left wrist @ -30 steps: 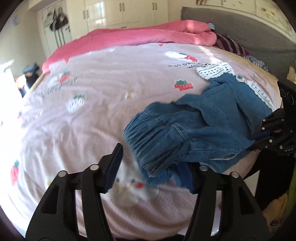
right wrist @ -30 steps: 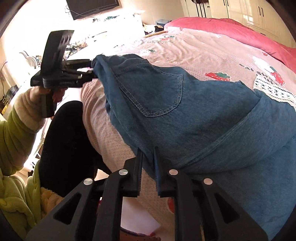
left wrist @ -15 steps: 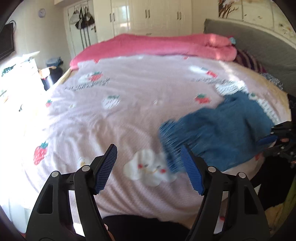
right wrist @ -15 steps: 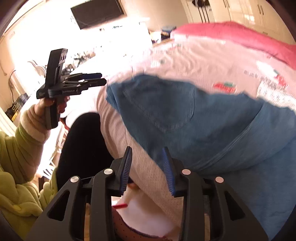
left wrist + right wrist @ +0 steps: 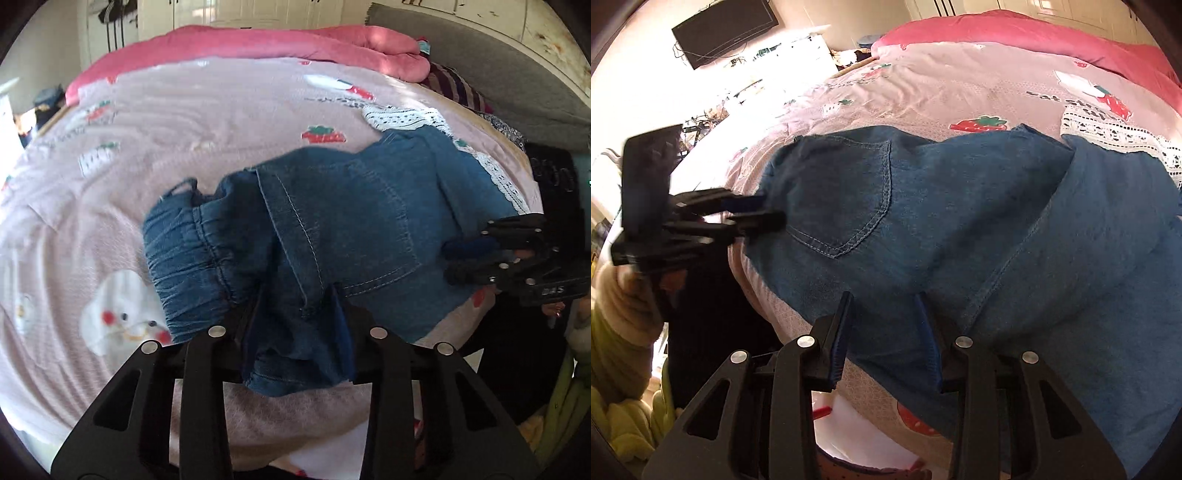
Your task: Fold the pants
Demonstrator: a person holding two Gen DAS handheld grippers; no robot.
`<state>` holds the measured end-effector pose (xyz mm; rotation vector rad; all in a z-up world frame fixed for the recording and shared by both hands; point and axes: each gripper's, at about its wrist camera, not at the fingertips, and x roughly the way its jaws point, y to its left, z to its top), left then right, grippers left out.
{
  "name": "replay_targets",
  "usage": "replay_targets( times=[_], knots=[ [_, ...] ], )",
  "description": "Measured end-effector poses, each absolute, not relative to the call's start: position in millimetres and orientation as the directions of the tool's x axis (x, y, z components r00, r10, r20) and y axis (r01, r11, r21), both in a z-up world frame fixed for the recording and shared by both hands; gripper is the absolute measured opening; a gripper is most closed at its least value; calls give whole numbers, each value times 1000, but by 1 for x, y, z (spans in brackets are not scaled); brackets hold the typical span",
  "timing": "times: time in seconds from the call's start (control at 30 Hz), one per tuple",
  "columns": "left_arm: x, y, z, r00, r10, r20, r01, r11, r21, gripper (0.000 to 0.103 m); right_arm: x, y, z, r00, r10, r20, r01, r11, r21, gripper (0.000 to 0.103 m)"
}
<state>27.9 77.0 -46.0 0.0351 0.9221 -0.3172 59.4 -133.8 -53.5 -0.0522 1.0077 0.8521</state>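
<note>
The pants [image 5: 332,229] are lying on the bedspread [image 5: 184,122] reading "eat str…". The left gripper [image 5: 297,325], jaws just narrowing, is pinching the waistband; the right gripper [image 5: 886,332] is gaping partway over denim.

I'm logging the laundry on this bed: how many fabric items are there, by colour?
Blue: 1, the denim pants
Pink-red: 1, the folded quilt at the far edge
Pale pink: 1, the strawberry-print bedcover
White: 1, the lace-trimmed cloth
Total: 4

daylight, bright | glare blown out far-left | fisheye edges warped | slight blur
</note>
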Motion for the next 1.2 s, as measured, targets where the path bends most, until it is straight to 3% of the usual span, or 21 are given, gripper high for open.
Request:
replay_targets(
  times=[0.1,0.17,0.23,0.3,0.47,0.7,0.87,0.93,1.13,1.17,1.2],
  knots=[
    [28,71,-46,574,-232,-785,293,954,-67,28,62,-142,-44,228,634,-739,-645,666,373,34],
    [23,73,-28,588,-268,-763,295,950,-107,30,65,-158,-26,250,668,-701,-646,654,392,39],
    [16,76,-5,621,-306,-721,302,943,-141,40,75,-178,0,309,683,-662,-643,663,384,50],
    [11,72,21,667,-318,-674,320,939,-127,52,93,-193,19,371,658,-655,-623,699,350,51],
    [22,31,48,650,-439,-620,432,885,-174,68,154,-209,35,449,533,-717,-568,790,231,60],
    [56,-58,16,484,-560,-672,581,780,-232,69,238,-199,22,407,398,-822,-556,822,123,68],
    [71,-72,-19,400,-600,-693,549,762,-343,69,275,-174,-5,365,295,-883,-583,812,29,70],
    [75,-74,-30,385,-602,-700,535,763,-363,66,285,-163,-16,346,263,-901,-602,799,2,70],
    [79,-72,-48,356,-605,-712,524,760,-384,32,305,-134,-40,314,157,-936,-637,766,-85,69],
    [81,-72,-49,355,-603,-714,522,762,-384,26,306,-131,-44,309,136,-941,-643,759,-101,65],
    [83,-71,-51,358,-599,-716,514,767,-385,20,307,-129,-49,299,115,-947,-647,754,-113,36]
  ],
)
